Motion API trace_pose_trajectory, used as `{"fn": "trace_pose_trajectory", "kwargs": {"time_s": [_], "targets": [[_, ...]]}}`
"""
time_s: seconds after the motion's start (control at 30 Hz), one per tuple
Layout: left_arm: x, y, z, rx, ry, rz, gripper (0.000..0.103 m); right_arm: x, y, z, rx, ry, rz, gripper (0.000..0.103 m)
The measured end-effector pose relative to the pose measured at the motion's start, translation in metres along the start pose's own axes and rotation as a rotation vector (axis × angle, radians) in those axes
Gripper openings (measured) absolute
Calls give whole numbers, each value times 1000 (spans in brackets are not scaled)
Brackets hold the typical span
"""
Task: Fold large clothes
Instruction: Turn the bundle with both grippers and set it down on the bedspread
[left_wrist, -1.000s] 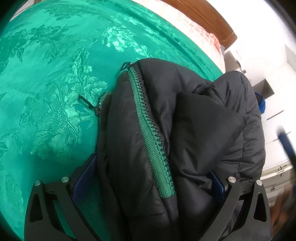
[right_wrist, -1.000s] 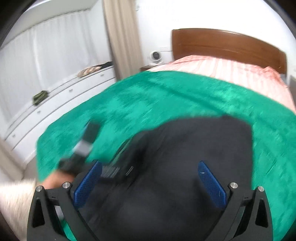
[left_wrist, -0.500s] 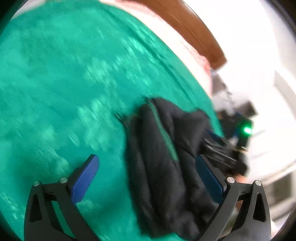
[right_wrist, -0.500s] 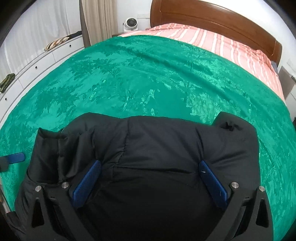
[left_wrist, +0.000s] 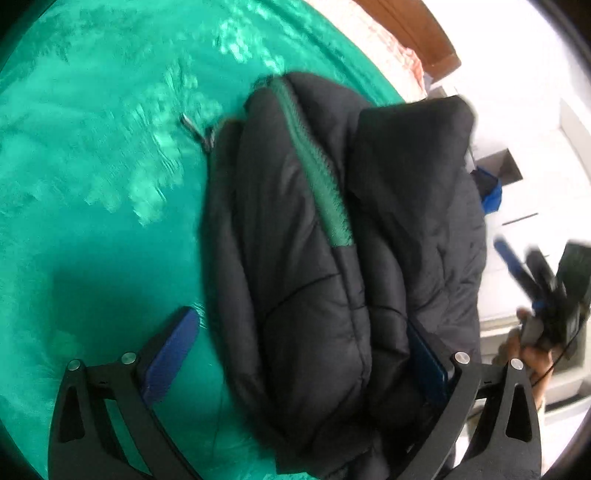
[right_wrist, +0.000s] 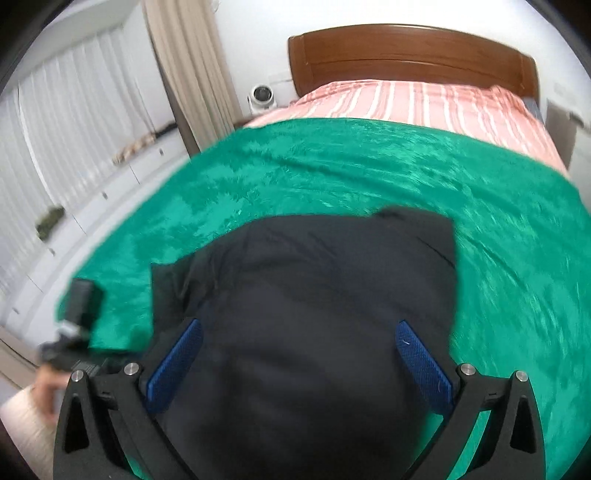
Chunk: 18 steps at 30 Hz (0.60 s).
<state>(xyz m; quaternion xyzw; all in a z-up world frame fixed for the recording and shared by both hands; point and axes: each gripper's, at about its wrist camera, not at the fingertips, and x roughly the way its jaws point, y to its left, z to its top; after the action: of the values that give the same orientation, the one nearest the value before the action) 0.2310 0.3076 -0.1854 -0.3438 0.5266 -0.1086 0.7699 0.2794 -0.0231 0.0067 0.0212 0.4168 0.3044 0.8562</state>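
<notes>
A black puffer jacket with a green zipper lies folded in a thick bundle on the green bedspread. My left gripper is open, its jaws standing wide either side of the bundle's near end. In the right wrist view the jacket shows as a smooth dark mound, and my right gripper is open just above it. The right gripper also shows blurred at the right edge of the left wrist view. The left gripper shows blurred in the right wrist view.
The bed has a green patterned bedspread, a pink striped sheet and a wooden headboard. White drawers and curtains stand to the left. White furniture stands beyond the bed's edge.
Both grippers have shifted around the jacket with motion blur. The left view is closer to the bundle than half a second ago. The right view has pulled back and tilted up.
</notes>
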Motion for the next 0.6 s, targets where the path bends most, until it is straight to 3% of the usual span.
{"fn": "trace_pose_trajectory", "kwargs": {"time_s": [0.07,0.13,0.17,0.23,0.3,0.33,0.4,0.47,0.53,0.6], "targets": [[11,0,0,-5,28,-23,103,-12,-44,-22,138,26,74,103],[21,0,3,1,49,-45,103,2,-91,-54,295,140,211,103],[25,-1,6,10,60,-53,103,10,-99,-65,331,180,259,103],[31,-4,10,22,76,-56,103,36,-113,-91,427,256,450,103],[36,-9,10,30,79,-43,103,63,-112,-106,520,282,543,103],[36,-11,9,28,78,-33,103,74,-105,-106,528,276,547,103],[36,-17,8,15,66,10,102,85,-77,-90,399,274,435,101],[25,-29,4,14,28,29,79,75,-44,-71,187,227,280,95],[10,-44,-5,56,-26,41,60,60,-25,-65,78,178,229,87],[-5,-60,-15,115,-72,59,55,43,-8,-65,-22,118,218,83]]}}
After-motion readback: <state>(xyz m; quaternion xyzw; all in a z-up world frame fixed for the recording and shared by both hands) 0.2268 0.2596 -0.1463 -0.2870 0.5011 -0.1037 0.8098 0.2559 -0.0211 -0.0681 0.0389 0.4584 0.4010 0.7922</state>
